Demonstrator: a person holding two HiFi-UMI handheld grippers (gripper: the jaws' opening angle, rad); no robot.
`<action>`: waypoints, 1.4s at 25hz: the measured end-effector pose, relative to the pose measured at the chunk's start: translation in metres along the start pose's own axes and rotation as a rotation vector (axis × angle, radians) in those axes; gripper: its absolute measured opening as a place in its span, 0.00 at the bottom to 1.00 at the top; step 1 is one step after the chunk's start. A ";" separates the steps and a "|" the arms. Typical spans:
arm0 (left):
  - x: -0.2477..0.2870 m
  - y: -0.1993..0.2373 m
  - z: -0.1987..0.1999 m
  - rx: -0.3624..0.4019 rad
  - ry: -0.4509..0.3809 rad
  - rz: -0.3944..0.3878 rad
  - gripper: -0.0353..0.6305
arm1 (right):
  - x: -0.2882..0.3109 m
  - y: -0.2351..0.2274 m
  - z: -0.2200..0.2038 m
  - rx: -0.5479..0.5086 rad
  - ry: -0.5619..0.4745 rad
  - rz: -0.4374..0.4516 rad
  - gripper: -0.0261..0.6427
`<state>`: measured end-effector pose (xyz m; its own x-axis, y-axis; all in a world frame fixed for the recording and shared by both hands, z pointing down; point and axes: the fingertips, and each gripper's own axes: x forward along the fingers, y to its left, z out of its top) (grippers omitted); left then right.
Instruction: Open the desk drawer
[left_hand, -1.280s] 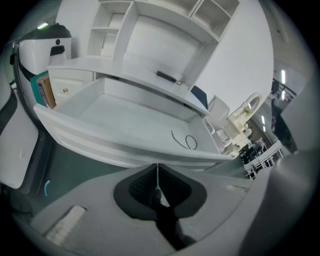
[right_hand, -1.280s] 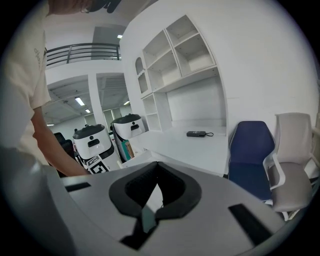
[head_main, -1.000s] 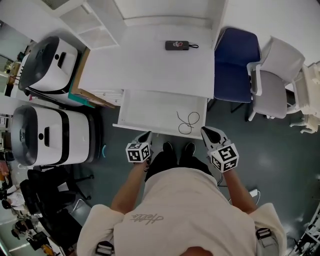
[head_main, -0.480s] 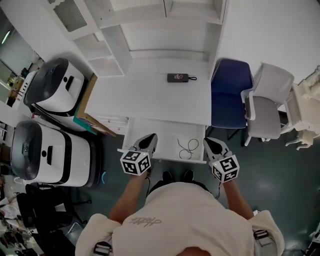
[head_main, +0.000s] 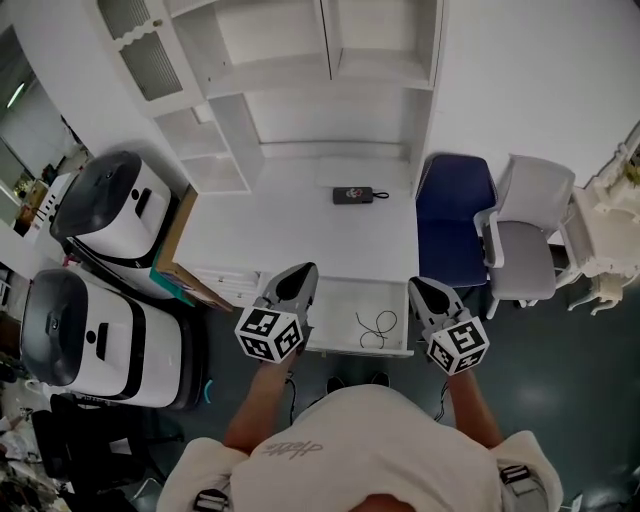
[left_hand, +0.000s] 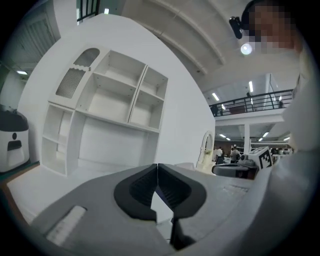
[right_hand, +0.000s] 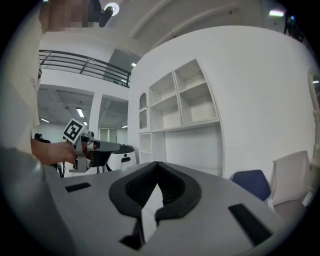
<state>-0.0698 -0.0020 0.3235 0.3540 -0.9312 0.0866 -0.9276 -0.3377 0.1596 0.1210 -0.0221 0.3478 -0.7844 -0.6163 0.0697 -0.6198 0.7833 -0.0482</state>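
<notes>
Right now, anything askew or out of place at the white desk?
Nothing spilled or damaged. A thin black cable lies loose in the open white drawer, and a brown cardboard sheet leans against the left side of the white desk.

Cream T-shirt (head_main: 370, 440) with script print; grey, black-padded left claw (head_main: 298, 275) and right claw (head_main: 422, 288).

White open desk drawer (head_main: 335, 315): left front corner hidden behind left gripper (head_main: 300, 275), right corner behind right gripper (head_main: 420, 290). Small dark flat device (head_main: 352, 195) on white desktop (head_main: 290, 215), beyond fingertips: too small to identify. Blue padded chair (head_main: 455, 215), right of right fingers: left edge hidden by desk side. Distant people (left_hand: 233, 152) past left fingertips: too small to make out.
</notes>
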 end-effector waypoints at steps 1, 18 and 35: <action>0.000 -0.002 0.007 0.019 -0.010 -0.003 0.08 | 0.000 0.001 0.005 -0.015 0.000 0.001 0.04; -0.018 0.000 0.020 0.124 -0.011 0.004 0.08 | 0.003 0.008 0.008 -0.036 0.036 -0.046 0.04; -0.017 0.010 -0.010 0.106 0.075 0.009 0.08 | 0.003 0.005 -0.006 0.001 0.034 -0.056 0.04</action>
<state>-0.0842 0.0119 0.3335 0.3497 -0.9229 0.1614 -0.9369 -0.3455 0.0542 0.1161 -0.0192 0.3538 -0.7471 -0.6562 0.1056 -0.6628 0.7475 -0.0440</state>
